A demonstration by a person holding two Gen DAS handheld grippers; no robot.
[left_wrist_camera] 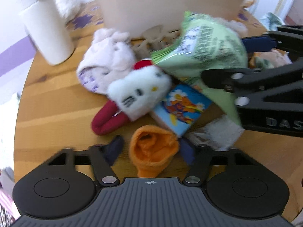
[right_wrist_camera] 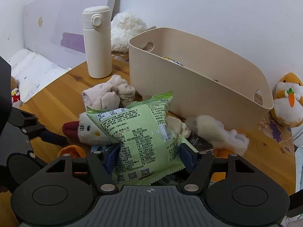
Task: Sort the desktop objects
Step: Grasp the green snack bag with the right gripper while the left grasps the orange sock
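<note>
On a cluttered wooden table (right_wrist_camera: 56,94), we work from left to right: a white flask (right_wrist_camera: 97,41) stands upright at the far left, well apart from both grippers, and beside it a pale crumpled cloth (right_wrist_camera: 106,94) lies against a white cat plush (left_wrist_camera: 140,92) with dark red feet. Our left gripper (left_wrist_camera: 149,149) points steeply down over an orange sock (left_wrist_camera: 153,151); its dark fingers stand on either side of the sock, roughly half open, and through the motion blur we cannot tell whether the pads press on it. A small blue picture card (left_wrist_camera: 181,109) lies just beyond, touching the plush. Further right, our right gripper (right_wrist_camera: 149,157) is clamped on a puffy green snack bag (right_wrist_camera: 140,132), both blue pads pressing its lower sides, the bag raised above the pile and leaning toward the beige bin (right_wrist_camera: 198,87), which waits just behind with a few items already inside. A fluffy white toy (right_wrist_camera: 217,130) lies at the bin's foot, and a white and orange plush (right_wrist_camera: 287,98) sits at the far right. The risks, as we judge them: the bag is air-filled and slick, so it could slip out or crush under a hard squeeze; its trailing corner could drag the plush or the card; and our two grippers work close together, so a hasty lift on either side could knock them into each other
</note>
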